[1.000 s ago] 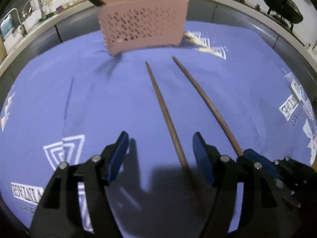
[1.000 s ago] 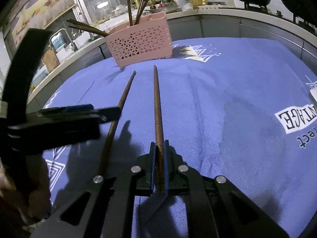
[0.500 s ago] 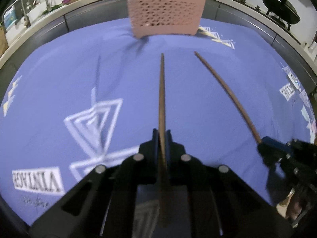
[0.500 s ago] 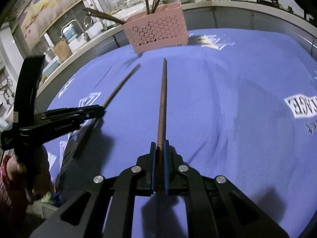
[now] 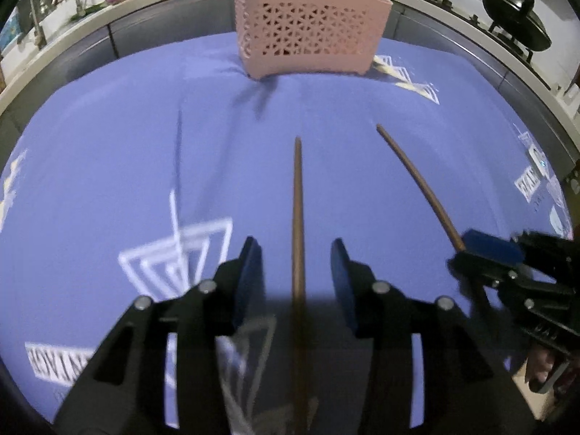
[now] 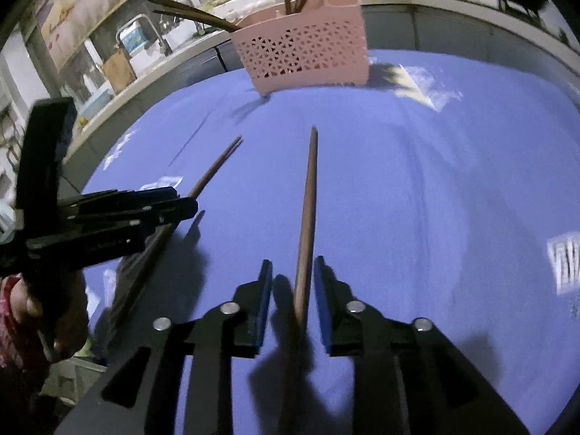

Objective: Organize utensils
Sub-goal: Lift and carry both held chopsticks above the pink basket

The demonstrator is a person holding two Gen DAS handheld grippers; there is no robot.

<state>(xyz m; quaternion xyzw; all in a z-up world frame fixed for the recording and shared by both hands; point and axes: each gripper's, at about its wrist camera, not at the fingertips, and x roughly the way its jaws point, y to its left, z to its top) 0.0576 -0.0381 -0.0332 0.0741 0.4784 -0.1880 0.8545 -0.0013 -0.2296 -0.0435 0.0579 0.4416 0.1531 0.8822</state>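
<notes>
Wooden chopsticks lie between our opening fingers: left gripper and right gripper both unclamped.

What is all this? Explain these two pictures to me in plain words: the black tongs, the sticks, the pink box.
There is no robot here. A person holds a hand tool, a gripper with two jaws, in each hand. A wide-angle camera on each tool looks forward along its jaws. One picture is taken from the left gripper, the other from the right gripper. Each picture also shows the other tool at its edge.

A blue-purple cloth covers the table. At its far side stands a pink basket with other chopsticks sticking out of it.

Each gripper has one brown chopstick between its jaws: the left chopstick and the right chopstick. Both pairs of jaws are opening and the pads do not press the sticks, so nothing is gripped at this moment.
</notes>
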